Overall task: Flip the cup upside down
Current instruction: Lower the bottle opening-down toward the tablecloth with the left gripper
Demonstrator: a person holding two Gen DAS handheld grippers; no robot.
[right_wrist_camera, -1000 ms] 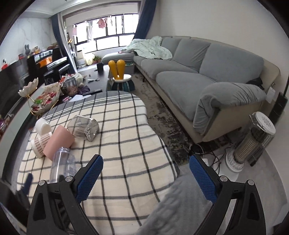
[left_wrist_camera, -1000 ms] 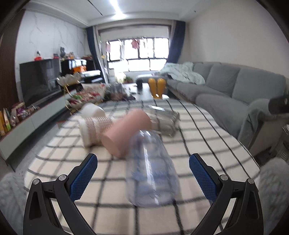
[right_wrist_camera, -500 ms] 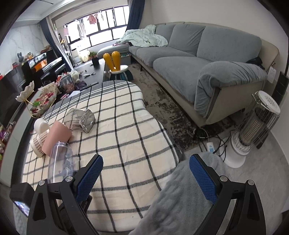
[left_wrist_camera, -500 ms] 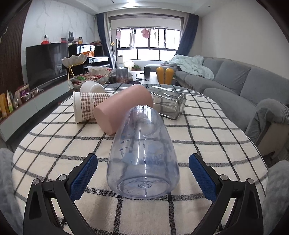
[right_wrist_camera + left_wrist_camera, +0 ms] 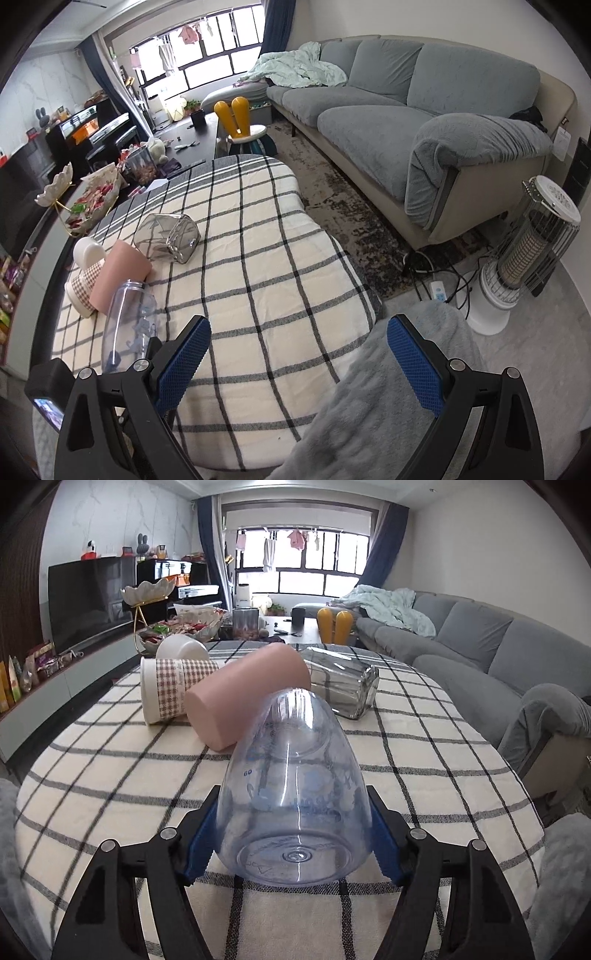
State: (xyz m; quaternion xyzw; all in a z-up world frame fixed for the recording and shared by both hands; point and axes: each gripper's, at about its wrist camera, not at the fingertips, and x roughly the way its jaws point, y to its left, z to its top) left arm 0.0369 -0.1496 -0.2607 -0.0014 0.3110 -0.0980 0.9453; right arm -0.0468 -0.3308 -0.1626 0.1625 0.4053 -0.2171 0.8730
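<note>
A clear bluish plastic cup [image 5: 295, 797] lies on its side on the checked tablecloth, base toward the camera; it also shows in the right wrist view [image 5: 127, 321]. My left gripper [image 5: 293, 843] is shut on its wide base end, blue pads pressed on both sides. A pink cup [image 5: 243, 692], a checked paper cup [image 5: 173, 686], a white cup [image 5: 181, 648] and a clear square glass [image 5: 341, 686] lie on their sides behind it. My right gripper [image 5: 299, 365] is open and empty above the table's near right edge.
The checked table [image 5: 258, 258] ends close on the right, with a grey fleece cover [image 5: 388, 387] at the near edge. A grey sofa [image 5: 406, 110] and a heater [image 5: 524, 251] stand to the right. A snack tray [image 5: 177, 627] sits beyond the cups.
My left gripper has moved in around the clear cup and closed on its base. My right gripper has stayed open and drifted slightly over the table edge.
</note>
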